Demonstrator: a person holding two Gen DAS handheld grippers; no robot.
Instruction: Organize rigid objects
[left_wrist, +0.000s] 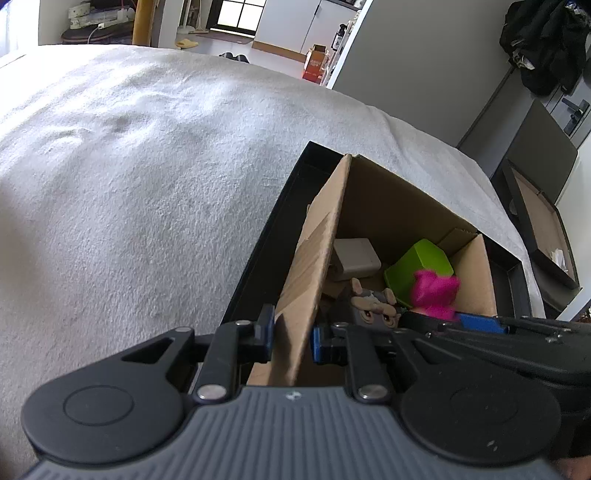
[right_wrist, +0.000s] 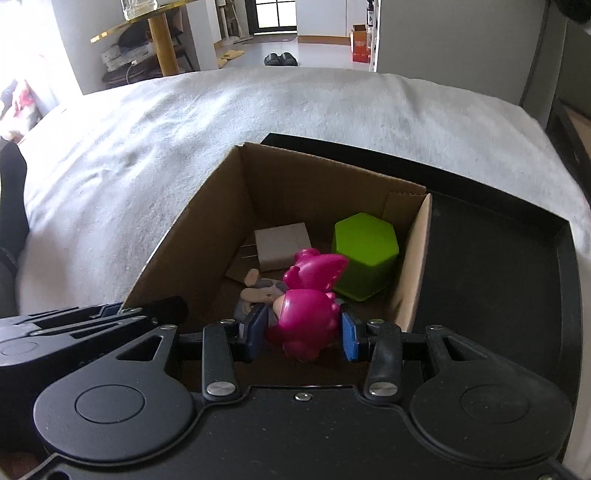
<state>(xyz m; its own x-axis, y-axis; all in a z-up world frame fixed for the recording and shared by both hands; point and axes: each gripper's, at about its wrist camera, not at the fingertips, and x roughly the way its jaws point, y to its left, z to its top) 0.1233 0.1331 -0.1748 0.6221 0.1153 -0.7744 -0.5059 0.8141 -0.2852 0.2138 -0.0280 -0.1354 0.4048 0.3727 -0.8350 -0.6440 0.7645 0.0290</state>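
Observation:
A brown cardboard box (right_wrist: 221, 206) stands on a black tray (right_wrist: 491, 258) on the white bed. Inside lie a green hexagonal block (right_wrist: 364, 254), a white plug adapter (right_wrist: 282, 245) and a grey-and-tan animal figure (right_wrist: 258, 291). My right gripper (right_wrist: 303, 332) is shut on a magenta toy figure (right_wrist: 308, 314) and holds it over the box's near end. My left gripper (left_wrist: 291, 338) is shut on the box's left wall (left_wrist: 314, 258). The left wrist view also shows the magenta toy (left_wrist: 436, 291), the green block (left_wrist: 417, 266), the adapter (left_wrist: 356, 256) and the animal figure (left_wrist: 373, 304).
The white blanket (left_wrist: 147, 166) covers the bed around the tray. Another open black box (left_wrist: 543, 229) sits on the floor to the right. A dark-sleeved arm (right_wrist: 11, 206) lies at the left edge. Slippers (right_wrist: 280, 59) and an orange carton (right_wrist: 360, 46) are on the far floor.

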